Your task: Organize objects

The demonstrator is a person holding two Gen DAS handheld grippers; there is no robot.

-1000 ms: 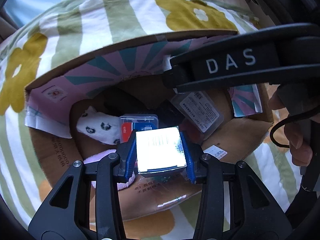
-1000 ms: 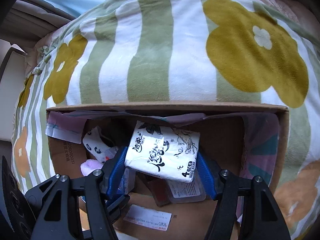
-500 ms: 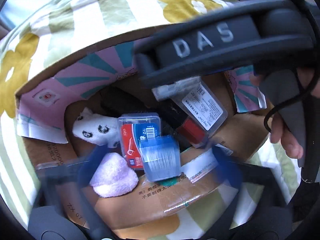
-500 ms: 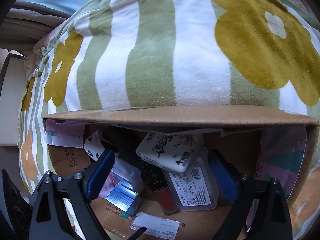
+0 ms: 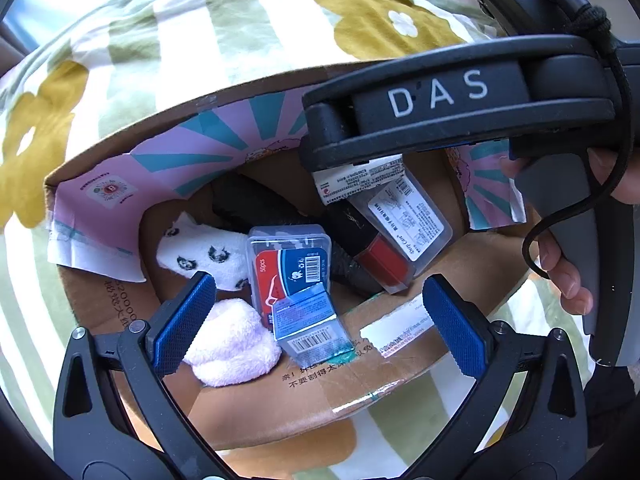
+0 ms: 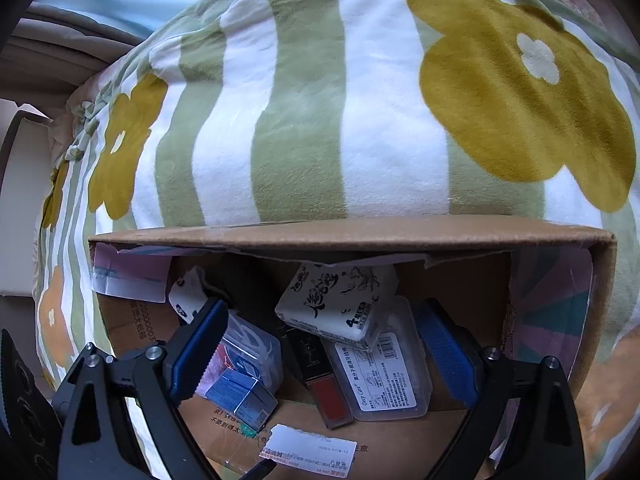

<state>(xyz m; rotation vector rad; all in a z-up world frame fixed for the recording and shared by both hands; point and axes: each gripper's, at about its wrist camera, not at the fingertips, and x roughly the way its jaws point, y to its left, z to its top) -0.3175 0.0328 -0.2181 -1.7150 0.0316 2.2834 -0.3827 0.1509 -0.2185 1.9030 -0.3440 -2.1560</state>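
A cardboard box [image 5: 256,408] lies open on a flowered blanket. Inside it are a small blue box [image 5: 310,330], a floss case [image 5: 290,268], a pink fluffy pad [image 5: 232,348], a panda-print sock [image 5: 204,254], a lipstick [image 5: 380,260] and a clear labelled case [image 5: 408,224]. My left gripper [image 5: 318,320] stands open just above the blue box without touching it. My right gripper [image 6: 324,344] is open over the white tissue pack [image 6: 340,300], which rests on the clear case [image 6: 384,376]. The right gripper's body [image 5: 440,96] hides most of that pack in the left wrist view.
The striped blanket [image 6: 304,120] with yellow flowers surrounds the cardboard box [image 6: 348,232]. A person's hand [image 5: 568,280] holds the right gripper's handle. A torn pink and teal paper liner [image 5: 180,152] hangs on the box's far wall. A white shipping label [image 6: 308,452] sits on the near flap.
Both grippers opened. The left let go of the small blue box and the right let go of the tissue pack; both now lie inside the cardboard box.
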